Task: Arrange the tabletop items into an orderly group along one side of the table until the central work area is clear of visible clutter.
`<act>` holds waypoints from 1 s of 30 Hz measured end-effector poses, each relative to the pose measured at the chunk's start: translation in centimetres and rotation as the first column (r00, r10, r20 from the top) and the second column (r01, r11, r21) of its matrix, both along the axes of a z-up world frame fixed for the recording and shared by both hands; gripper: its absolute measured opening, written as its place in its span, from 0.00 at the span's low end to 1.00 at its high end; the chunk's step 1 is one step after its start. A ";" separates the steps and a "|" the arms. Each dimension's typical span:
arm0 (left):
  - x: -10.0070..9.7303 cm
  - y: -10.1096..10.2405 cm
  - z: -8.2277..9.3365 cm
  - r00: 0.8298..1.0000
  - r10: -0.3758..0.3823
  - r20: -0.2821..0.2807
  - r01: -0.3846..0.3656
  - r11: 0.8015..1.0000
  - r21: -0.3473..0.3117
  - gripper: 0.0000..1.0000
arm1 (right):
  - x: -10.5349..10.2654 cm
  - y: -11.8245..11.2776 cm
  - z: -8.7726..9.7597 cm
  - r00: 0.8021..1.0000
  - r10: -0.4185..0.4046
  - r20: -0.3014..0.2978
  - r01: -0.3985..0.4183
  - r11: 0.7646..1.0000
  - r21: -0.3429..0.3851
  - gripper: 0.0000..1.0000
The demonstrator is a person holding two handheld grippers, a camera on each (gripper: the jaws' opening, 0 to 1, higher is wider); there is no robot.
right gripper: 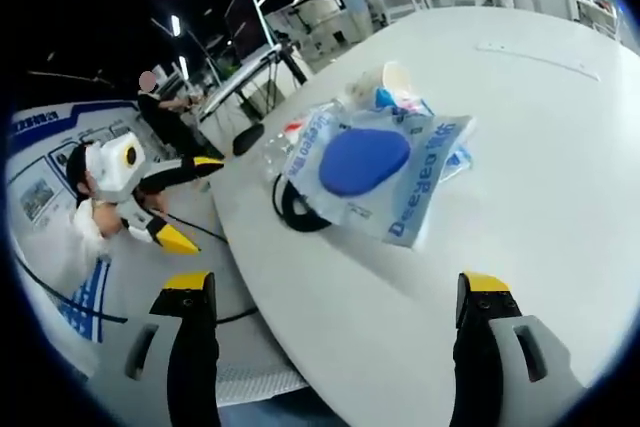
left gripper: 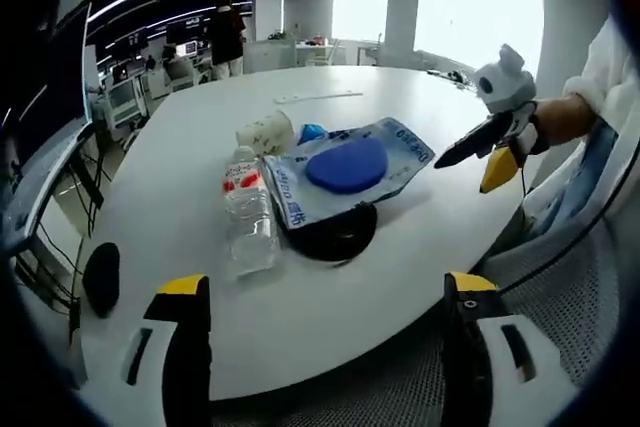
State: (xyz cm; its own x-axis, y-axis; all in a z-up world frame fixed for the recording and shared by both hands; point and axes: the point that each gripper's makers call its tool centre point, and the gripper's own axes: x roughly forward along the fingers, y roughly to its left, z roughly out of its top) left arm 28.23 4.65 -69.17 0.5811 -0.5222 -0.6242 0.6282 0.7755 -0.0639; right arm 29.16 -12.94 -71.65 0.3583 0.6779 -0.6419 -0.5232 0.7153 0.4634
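Left gripper view has the big white table (left gripper: 400, 277) with everything piled mid-surface: floppy blue-and-white plastic bag (left gripper: 345, 172) draped over something black, clear water bottle (left gripper: 248, 217) touching it, crumpled paper cup (left gripper: 266, 132) behind. Both tongs, left (left gripper: 325, 342) and right (right gripper: 335, 342), are spread wide, holding nothing. Bag's probably light and slippery, so pinch an edge; bottle's stiffer, grab mid-body.

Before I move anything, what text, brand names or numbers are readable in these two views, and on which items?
"Deeyeo": blue letters on the white and blue packet, read in the right gripper view; best reading, slightly blurred.
Same packet, left gripper view: blue lettering along its edges, too blurred to read.
Water bottle: red and white label, print too small to read.
Wall poster: text unreadable.
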 end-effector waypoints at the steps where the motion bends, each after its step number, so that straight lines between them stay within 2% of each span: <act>1: -0.1 0.0 -0.1 1.000 -0.001 -0.005 0.001 1.000 0.001 1.00 | 0.0 0.0 0.0 1.000 0.000 0.000 0.000 1.000 0.000 1.00; 4: 0.3 -0.9 0.0 0.999 -0.029 0.025 0.030 0.999 -0.016 1.00 | 0.1 0.2 0.1 1.000 -0.003 0.004 0.003 1.000 0.002 1.00; 6: 0.6 -0.8 -0.5 1.000 -0.015 0.010 0.015 1.000 -0.024 1.00 | 0.2 0.3 0.2 1.000 -0.003 0.004 0.003 1.000 0.003 1.00; 8: 0.8 -0.6 -0.8 1.000 -0.012 0.000 0.012 1.000 -0.015 0.99 | 0.3 0.2 0.3 1.000 -0.007 0.011 0.007 1.000 0.005 1.00; 12: 1.4 0.0 -0.1 0.998 0.013 0.056 -0.013 1.000 0.005 0.96 | 0.4 0.1 0.3 1.000 -0.012 0.012 0.012 1.000 0.004 1.00; 16: 1.6 0.2 -0.3 0.998 0.020 0.065 -0.022 0.999 0.035 0.98 | 0.2 -0.2 0.4 1.000 -0.023 0.001 0.023 1.000 0.011 1.00; 21: 1.4 0.2 -0.6 0.998 0.010 0.056 -0.013 0.998 0.055 0.98 | 0.9 -0.5 2.0 0.999 -0.040 0.034 0.039 0.999 0.024 1.00; 24: 1.3 0.3 -0.9 0.999 0.006 0.046 -0.010 0.997 0.073 0.97 | 1.7 -0.4 3.1 0.998 -0.056 0.042 0.054 0.997 0.057 1.00; 30: 1.2 0.5 -1.2 0.999 0.001 0.042 -0.006 0.995 0.096 0.95 | 3.6 -0.5 4.4 0.996 -0.023 0.084 0.020 0.999 0.033 0.99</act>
State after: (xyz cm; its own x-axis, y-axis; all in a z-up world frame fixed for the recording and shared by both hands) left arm 29.45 5.15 -70.35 0.6098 -0.4588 -0.6462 0.6260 0.7789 0.0376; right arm 32.81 -13.43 -67.29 0.4249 0.6891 -0.5871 -0.5460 0.7124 0.4410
